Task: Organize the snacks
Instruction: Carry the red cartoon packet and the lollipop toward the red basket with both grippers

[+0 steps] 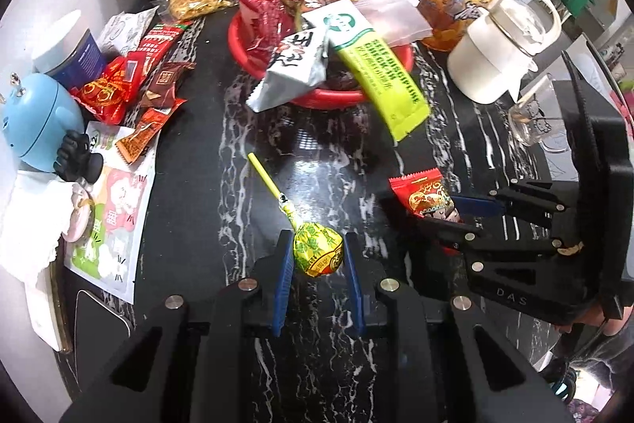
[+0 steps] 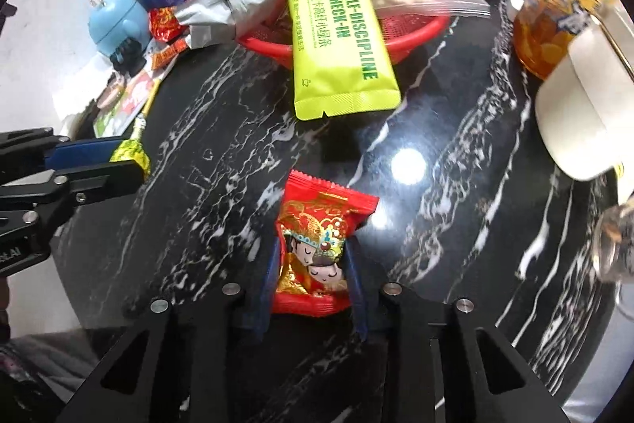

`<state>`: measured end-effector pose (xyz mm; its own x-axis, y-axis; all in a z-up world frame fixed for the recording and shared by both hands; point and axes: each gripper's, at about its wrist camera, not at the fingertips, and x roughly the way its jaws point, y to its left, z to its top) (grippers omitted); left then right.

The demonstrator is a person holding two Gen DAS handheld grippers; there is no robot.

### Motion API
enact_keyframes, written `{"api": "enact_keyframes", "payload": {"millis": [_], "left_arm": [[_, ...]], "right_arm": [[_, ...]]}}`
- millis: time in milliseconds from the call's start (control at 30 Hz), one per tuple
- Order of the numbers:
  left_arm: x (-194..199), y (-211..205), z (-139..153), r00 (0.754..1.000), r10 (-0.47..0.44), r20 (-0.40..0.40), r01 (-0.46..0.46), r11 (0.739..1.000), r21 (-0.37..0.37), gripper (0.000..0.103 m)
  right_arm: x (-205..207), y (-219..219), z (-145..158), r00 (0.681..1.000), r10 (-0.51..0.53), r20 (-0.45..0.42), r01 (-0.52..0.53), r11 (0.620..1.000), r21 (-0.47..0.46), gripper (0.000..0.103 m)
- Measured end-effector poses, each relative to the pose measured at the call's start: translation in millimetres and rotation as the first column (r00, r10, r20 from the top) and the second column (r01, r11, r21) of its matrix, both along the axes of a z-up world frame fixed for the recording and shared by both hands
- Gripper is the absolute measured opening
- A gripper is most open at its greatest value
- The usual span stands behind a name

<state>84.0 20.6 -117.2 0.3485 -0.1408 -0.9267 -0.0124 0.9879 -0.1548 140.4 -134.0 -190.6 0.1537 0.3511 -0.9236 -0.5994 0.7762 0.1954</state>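
Red basket point(image 1: 277, 66) overflows; hence left claw point(image 1: 319, 252) brackets lollipop point(image 1: 317, 248) loosely, unclenched, while right claw point(image 2: 313, 264) grips red candy packet point(image 2: 317, 244) over counter point(image 1: 317, 153).

the lollipop point(image 1: 317, 250) lies on the marble table point(image 1: 317, 153), its head between the fingers of the left gripper point(image 1: 319, 256), its stick pointing away toward the basket point(image 1: 317, 96). just to its right lies the candy packet point(image 2: 317, 248), sitting between the fingers of the right gripper point(image 2: 313, 276). the basket stands behind both, heaped with snacks; a long sachet point(image 2: 337, 38) hangs over its near rim onto the table, and a foil packet point(image 1: 293, 70) leans out beside it on the left. a loose pile of packets point(image 1: 134, 86) lies at the table's left edge. right of the basket stand a jar point(image 1: 447, 6) and, nearer, a kettle point(image 1: 503, 42).
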Motion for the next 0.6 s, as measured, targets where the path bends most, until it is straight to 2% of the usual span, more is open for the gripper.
{"api": "enact_keyframes", "payload": {"millis": [300, 600], "left_arm": [[-7.9, -11.5, 23.0, 0.999, -0.022, 0.038, 0.023, 1.000, -0.004, 0.024], [2.0, -14.8, 54.8, 0.992, -0.038, 0.117, 0.036, 0.999, 0.015, 0.024]], "right_arm": [[-18.7, -21.0, 28.6, 0.998, -0.060, -0.019, 0.061, 0.995, 0.077, 0.031], [-24.0, -28.0, 71.6, 0.997, -0.056, 0.048, 0.049, 0.989, 0.142, 0.031]]}}
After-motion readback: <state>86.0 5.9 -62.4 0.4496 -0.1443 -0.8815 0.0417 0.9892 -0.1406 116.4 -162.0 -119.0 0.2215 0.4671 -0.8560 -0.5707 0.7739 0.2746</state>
